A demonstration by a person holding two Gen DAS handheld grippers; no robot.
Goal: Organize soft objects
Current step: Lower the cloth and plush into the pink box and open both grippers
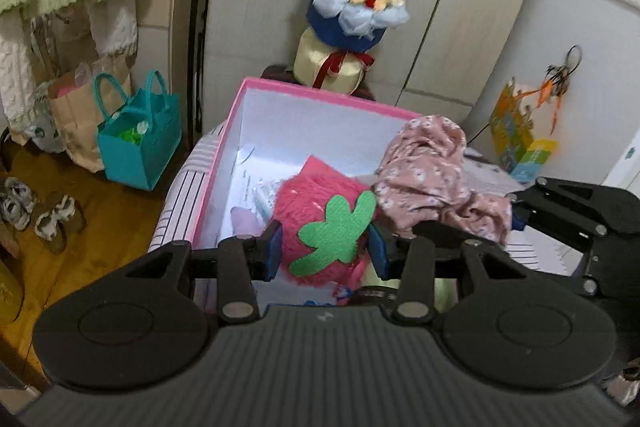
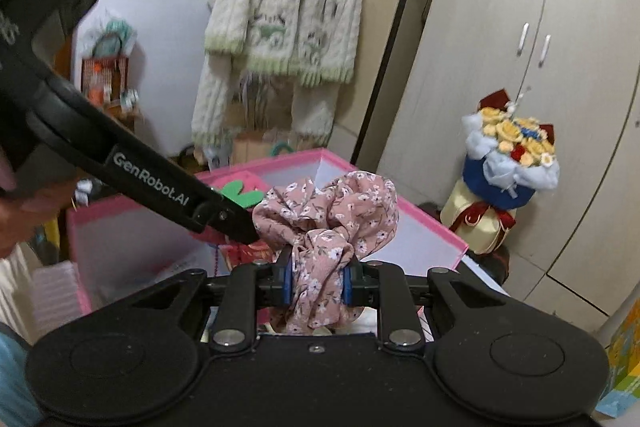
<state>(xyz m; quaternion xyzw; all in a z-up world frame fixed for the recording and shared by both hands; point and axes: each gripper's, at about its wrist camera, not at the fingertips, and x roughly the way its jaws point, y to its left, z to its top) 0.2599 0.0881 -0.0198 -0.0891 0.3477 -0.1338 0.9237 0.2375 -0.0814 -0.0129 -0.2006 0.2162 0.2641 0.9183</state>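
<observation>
Pink plush with a green felt leaf: the strawberry toy (image 1: 320, 227) sits clamped between the blue pads of my left gripper (image 1: 324, 247), held over the open pink box (image 1: 320, 97), whose white interior shows papers and small items beneath. Dusty-pink floral fabric (image 2: 332, 215), bunched into loose folds, is pinched between the pads of my right gripper (image 2: 318, 285), which is closed on it; the bundle rises above the box's near rim. In the left wrist view the same fabric lies just right of the strawberry toy, touching its leaf. The left gripper's black arm crosses the right wrist view diagonally, ending beside the fabric. Behind the box stands a blue-wrapped bouquet (image 1: 354, 3) against pale wardrobe doors (image 2: 560, 27). A teal bag (image 1: 138, 143) rests on the wooden floor (image 1: 100, 227); a knitted cardigan (image 2: 288, 15) hangs on the wall.
</observation>
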